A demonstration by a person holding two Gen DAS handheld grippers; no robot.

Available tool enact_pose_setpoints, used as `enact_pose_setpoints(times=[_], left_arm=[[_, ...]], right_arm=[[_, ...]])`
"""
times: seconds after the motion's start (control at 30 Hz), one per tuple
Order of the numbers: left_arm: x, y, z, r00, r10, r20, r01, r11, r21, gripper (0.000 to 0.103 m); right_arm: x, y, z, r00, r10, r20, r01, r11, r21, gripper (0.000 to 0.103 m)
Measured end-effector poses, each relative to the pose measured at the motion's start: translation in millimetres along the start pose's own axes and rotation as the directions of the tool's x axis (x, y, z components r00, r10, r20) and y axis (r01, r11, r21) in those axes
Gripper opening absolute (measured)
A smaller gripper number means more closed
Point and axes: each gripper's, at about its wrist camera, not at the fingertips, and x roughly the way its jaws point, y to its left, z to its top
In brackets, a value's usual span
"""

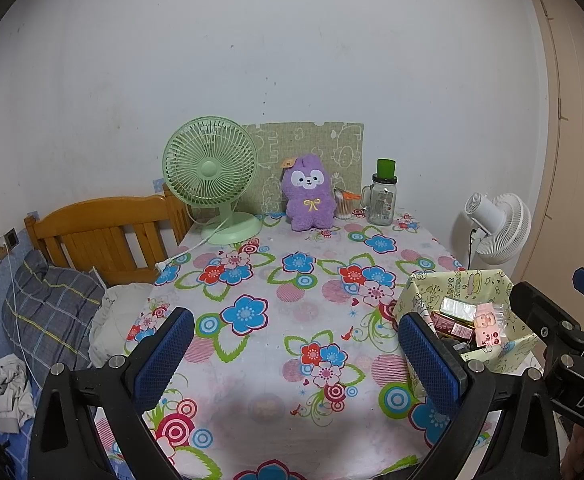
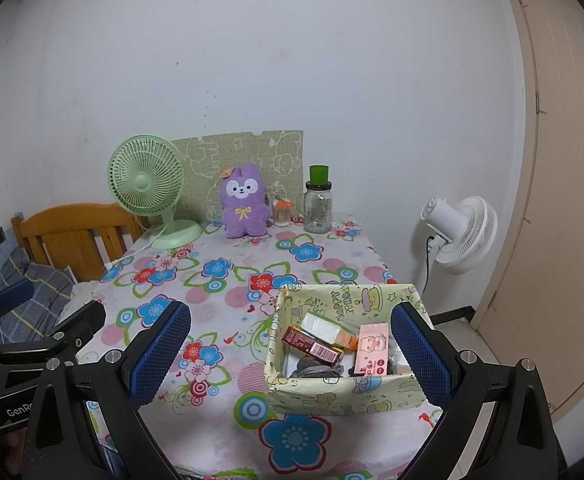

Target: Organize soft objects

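Both tongs hang spread wide and empty over the near edge of the flowered bench [image 1: 276, 288]. The left tongs [image 1: 292, 360] and right tongs [image 2: 292, 354] sit well apart from the purple plush toy [image 1: 309, 193], which stands upright at the far edge against the patterned board [image 1: 312, 140], between the green fan [image 1: 212, 176] and the glass jar [image 1: 383, 200]. The paper-wrapped box [image 2: 332, 394] of packets lies between the right tongs' fingers [image 2: 422, 354].

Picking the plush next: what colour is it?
Purple plush with a yellow bow; clearest in the right wrist view.
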Motion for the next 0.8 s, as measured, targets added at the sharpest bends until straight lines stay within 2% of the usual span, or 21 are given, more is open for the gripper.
enact_pose_setpoints(times=[0.8], left_arm=[[-0.9, -4.4, -3.4, 1.0, 0.013, 0.006, -0.013, 1.0, 0.007, 0.103]], right_arm=[[1.5, -1.1, -3.3, 1.0, 0.006, 0.004, -0.006, 1.0, 0.013, 0.101]])
